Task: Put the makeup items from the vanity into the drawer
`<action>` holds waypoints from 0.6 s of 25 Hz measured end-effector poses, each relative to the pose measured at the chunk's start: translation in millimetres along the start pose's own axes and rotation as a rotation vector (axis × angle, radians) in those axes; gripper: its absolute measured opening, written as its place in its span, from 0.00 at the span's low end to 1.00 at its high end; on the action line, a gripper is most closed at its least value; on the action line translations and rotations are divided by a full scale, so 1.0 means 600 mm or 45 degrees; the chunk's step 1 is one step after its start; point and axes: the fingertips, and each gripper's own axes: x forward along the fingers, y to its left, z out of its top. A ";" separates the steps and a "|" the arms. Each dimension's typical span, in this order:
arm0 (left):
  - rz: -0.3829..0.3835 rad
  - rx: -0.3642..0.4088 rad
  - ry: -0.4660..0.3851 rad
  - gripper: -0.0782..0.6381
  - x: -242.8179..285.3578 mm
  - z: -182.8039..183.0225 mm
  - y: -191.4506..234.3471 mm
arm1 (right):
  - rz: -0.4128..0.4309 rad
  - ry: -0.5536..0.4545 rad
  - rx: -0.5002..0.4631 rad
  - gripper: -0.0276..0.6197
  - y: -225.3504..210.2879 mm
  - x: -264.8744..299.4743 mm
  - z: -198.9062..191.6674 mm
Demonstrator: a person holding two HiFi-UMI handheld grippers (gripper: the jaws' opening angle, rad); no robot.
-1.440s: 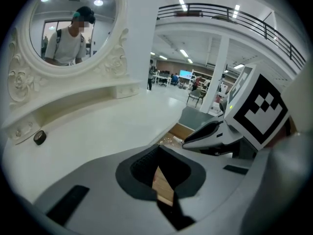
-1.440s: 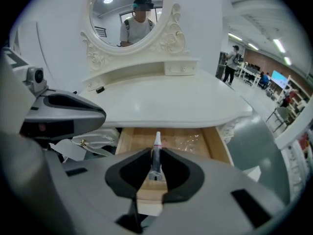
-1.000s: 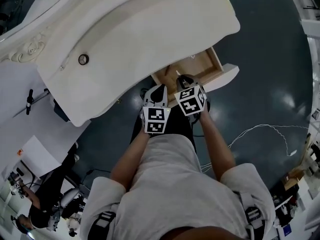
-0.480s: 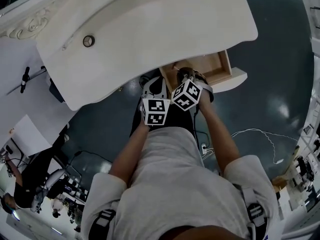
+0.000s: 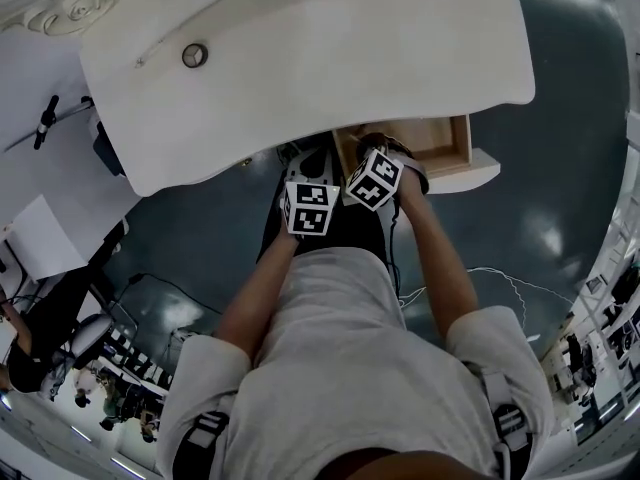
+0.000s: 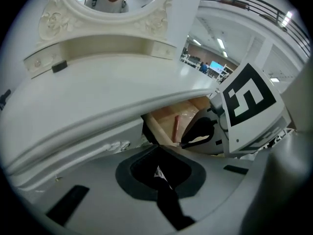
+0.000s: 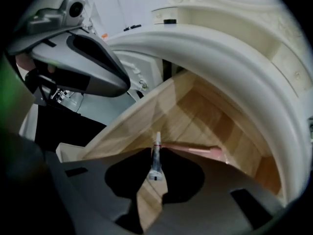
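Makeup tube [image 7: 155, 160] | clamped in right gripper [image 7: 155, 152] jaws | over drawer [image 7: 210, 116]

Cream vanity [image 5: 320, 58], tan drawer [image 5: 445, 138], pink stick [image 7: 195, 151] — grey tube [image 7: 156, 161]

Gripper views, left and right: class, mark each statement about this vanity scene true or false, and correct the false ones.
1. The wooden drawer under the white vanity top stands open. True.
2. The right gripper grips a slim grey tube with a white tip between its jaws. True.
3. The left gripper has its jaws wide apart. False: its jaws are together, with nothing held.
4. The thin pink stick lies on the vanity top. False: it lies inside the drawer.
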 end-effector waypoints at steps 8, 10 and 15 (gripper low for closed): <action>0.012 -0.038 0.003 0.12 0.007 -0.004 0.005 | 0.058 0.033 -0.011 0.16 0.008 0.019 -0.009; 0.012 -0.039 0.006 0.12 0.006 -0.004 0.004 | 0.052 0.027 0.012 0.16 0.004 0.017 -0.009; 0.015 -0.034 -0.012 0.12 0.004 0.008 -0.001 | 0.048 0.009 0.047 0.22 -0.006 0.008 -0.011</action>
